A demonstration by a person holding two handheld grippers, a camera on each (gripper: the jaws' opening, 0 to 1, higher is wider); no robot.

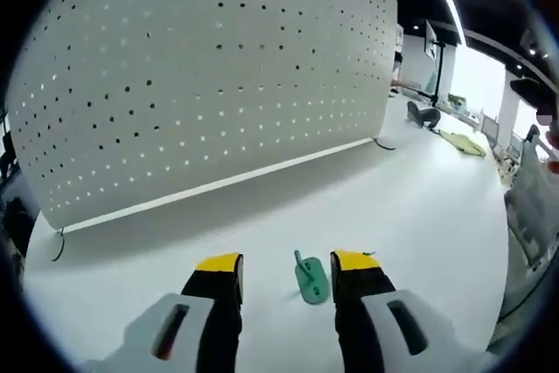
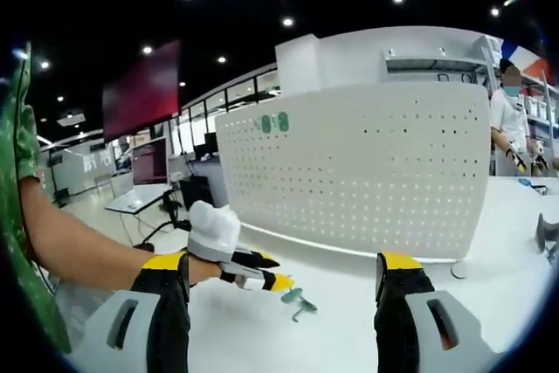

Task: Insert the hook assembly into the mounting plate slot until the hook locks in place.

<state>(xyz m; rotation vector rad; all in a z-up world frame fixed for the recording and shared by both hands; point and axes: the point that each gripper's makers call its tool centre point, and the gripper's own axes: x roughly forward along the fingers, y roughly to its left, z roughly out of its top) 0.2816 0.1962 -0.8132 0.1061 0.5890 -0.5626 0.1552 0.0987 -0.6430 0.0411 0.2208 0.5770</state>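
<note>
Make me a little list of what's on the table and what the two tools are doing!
Board: white pegboard standing upright on the white table
On the board: two green hooks near its top edge
On the table: one green hook lying flat
Left tool: open, low over the table, the lying hook between its yellow tips, nearer the right one
Right tool: open, empty, held farther back
Hook gripped: not yet

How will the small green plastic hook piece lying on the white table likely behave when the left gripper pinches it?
The small green plastic hook piece looks thin and rigid, probably light. Lying flat on the smooth white table, it may slide from the open left gripper.
</note>
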